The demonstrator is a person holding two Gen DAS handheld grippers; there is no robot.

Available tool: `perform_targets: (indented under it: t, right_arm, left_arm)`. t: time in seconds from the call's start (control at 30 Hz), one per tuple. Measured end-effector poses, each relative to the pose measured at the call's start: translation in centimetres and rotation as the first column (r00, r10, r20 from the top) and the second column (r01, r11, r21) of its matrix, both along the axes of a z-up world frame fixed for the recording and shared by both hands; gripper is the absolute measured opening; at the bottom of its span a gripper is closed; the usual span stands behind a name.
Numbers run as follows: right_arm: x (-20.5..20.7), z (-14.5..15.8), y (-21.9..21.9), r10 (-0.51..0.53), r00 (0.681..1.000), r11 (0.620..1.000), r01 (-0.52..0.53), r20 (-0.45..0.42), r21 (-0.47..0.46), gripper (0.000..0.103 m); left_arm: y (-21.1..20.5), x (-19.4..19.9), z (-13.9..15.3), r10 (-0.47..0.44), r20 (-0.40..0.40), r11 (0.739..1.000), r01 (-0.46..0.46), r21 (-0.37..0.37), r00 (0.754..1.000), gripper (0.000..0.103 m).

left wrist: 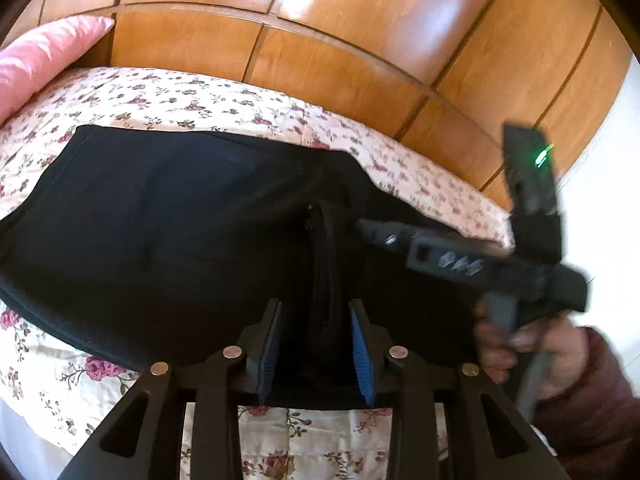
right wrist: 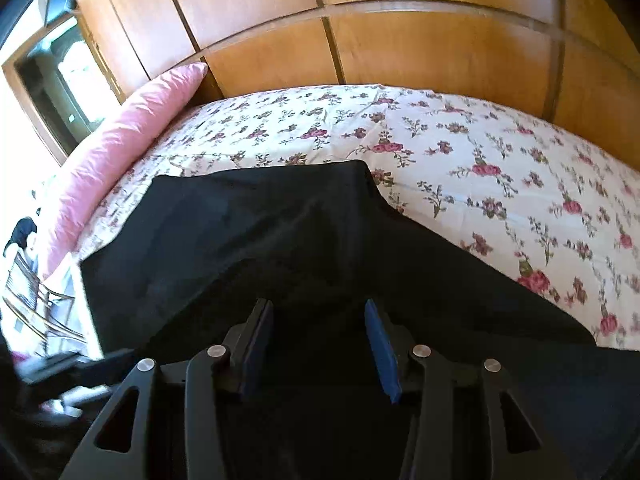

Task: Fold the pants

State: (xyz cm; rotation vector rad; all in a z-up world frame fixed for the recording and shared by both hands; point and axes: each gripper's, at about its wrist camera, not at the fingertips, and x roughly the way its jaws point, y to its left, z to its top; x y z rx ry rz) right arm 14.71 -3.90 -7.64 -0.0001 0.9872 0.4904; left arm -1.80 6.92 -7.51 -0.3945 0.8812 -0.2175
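I had the black pants (left wrist: 160,220) spread across the flowered bedspread (left wrist: 180,100), reaching from under both tongs away toward the wooden wall panels (left wrist: 320,40). My left tongs (left wrist: 316,344) were clamped on a raised ridge of the pants fabric that stood up between the blue pads (left wrist: 362,360). To their right, the other tool came in blurred, a hand (left wrist: 532,356) gripping its handle, its tip over the pants. Seen from their own camera, my right tongs (right wrist: 320,344) stood apart above the dark cloth; I could not tell whether the pads touched it. A pink pillow (right wrist: 132,148) lay far left of them, beyond the pants.
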Motion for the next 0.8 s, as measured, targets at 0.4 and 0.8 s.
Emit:
perform_targets:
  t: [0.4, 0.8]
  right_arm:
    - [-0.7, -0.1, -0.2, 0.008, 0.999, 1.000, -0.009, 0.053, 0.001, 0.050]
    - [-0.9, -0.1, -0.3, 0.004, 0.999, 0.999, -0.006, 0.051, 0.050, 0.057]
  left_arm:
    - [15.2, -6.2, -0.4, 0.465, -0.106, 0.859, -0.477, -0.188, 0.879, 0.035]
    - [21.3, -7.7, -4.8, 0.592, -0.245, 0.669, -0.637, -0.383, 0.768, 0.038]
